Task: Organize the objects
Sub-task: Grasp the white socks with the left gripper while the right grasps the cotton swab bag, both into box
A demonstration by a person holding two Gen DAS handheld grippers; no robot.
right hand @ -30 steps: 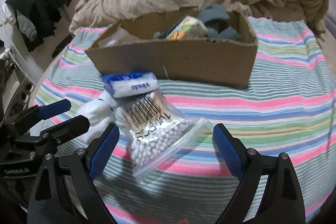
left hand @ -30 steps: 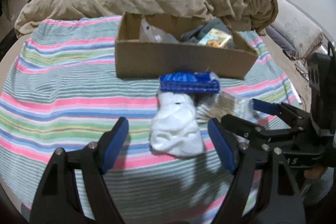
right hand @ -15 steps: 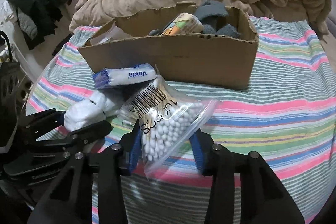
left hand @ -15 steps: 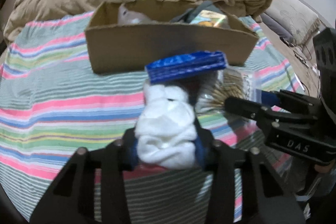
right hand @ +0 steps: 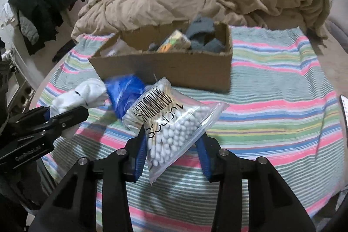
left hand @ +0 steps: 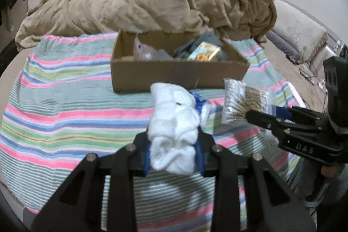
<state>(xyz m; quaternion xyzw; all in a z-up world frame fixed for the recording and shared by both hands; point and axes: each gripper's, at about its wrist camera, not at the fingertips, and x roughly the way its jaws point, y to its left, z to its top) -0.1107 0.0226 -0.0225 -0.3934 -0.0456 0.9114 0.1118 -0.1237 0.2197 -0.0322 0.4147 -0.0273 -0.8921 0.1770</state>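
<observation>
My left gripper is shut on a white rolled sock and holds it above the striped blanket. My right gripper is shut on a clear bag of cotton swabs, also lifted. The sock and left gripper show at the left of the right wrist view; the swab bag and right gripper show at the right of the left wrist view. A blue tissue pack, blurred, sits between sock and bag. A cardboard box holding grey cloth and a packet lies beyond.
A rumpled tan duvet lies behind the box. Dark clothes hang at the left. A pillow lies at the right. The striped blanket stretches open to the right of the box.
Both grippers closed, the left on the sock and the right on the swab bag, then lifted them. The blue tissue pack slid off the sock and is moving.
</observation>
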